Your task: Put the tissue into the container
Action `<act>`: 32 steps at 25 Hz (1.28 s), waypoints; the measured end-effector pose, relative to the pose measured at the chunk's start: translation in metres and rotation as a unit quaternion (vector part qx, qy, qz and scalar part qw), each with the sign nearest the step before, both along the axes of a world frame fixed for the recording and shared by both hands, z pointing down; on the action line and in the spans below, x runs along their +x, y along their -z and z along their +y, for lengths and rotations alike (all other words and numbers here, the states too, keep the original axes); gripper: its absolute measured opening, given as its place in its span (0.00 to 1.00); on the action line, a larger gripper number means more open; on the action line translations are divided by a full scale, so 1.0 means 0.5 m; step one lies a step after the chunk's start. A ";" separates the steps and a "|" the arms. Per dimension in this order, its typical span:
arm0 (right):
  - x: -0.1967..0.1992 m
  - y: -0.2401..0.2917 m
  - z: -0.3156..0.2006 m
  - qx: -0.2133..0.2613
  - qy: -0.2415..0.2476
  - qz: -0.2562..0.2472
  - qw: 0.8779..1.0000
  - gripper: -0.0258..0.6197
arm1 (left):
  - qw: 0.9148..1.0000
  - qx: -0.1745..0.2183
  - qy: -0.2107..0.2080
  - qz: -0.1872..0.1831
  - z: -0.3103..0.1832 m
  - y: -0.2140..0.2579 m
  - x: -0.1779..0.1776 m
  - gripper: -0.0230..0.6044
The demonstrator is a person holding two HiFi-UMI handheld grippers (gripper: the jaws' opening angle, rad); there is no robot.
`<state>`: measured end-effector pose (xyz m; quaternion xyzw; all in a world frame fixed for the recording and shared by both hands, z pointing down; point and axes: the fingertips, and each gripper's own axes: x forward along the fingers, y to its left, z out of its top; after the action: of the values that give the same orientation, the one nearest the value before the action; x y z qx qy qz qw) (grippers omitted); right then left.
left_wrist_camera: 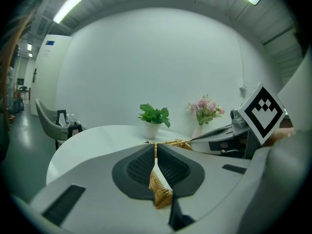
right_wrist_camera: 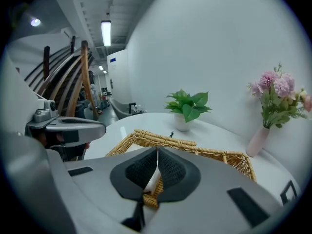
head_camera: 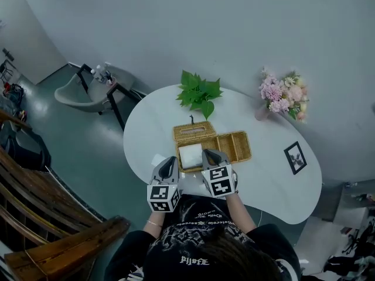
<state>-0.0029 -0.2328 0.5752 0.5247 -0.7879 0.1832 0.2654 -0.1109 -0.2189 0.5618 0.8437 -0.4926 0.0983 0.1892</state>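
Note:
A woven wicker container [head_camera: 234, 147] sits mid-table, and a white tissue pack [head_camera: 190, 155] lies flat in its left compartment. My left gripper [head_camera: 170, 164] is at the container's near left corner and my right gripper [head_camera: 211, 156] at the pack's near right side. In the left gripper view the jaws [left_wrist_camera: 155, 145] are shut, with wicker rim [left_wrist_camera: 160, 191] and a white strip showing through the slit. The right gripper [right_wrist_camera: 157, 150] is likewise shut above the rim [right_wrist_camera: 214, 152], with the tissue [right_wrist_camera: 152, 182] just beyond. Neither clearly pinches anything.
A potted green plant [head_camera: 199, 92] stands behind the container, next to a woven lid [head_camera: 193, 131]. A vase of pink flowers [head_camera: 283, 95] and a small picture frame [head_camera: 295, 157] are to the right. A grey chair [head_camera: 88, 92] and wooden slats [head_camera: 35, 204] lie left of the table.

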 end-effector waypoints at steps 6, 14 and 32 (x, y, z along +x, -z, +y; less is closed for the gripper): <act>0.000 0.008 0.000 0.023 -0.016 0.006 1.000 0.08 | 1.000 0.008 -0.016 -0.005 0.002 0.002 0.009 0.09; -0.009 0.016 -0.004 0.041 -0.005 0.030 0.999 0.08 | 0.999 0.020 -0.023 -0.012 -0.004 0.008 0.012 0.09; -0.019 0.019 -0.001 0.052 -0.013 0.055 0.997 0.07 | 0.999 0.029 -0.036 -0.016 -0.002 0.010 -0.007 0.09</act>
<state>-0.0126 -0.2334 0.5656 0.5569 -0.7739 0.1163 0.2783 -0.1143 -0.2198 0.5568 0.8643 -0.4677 0.1042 0.1531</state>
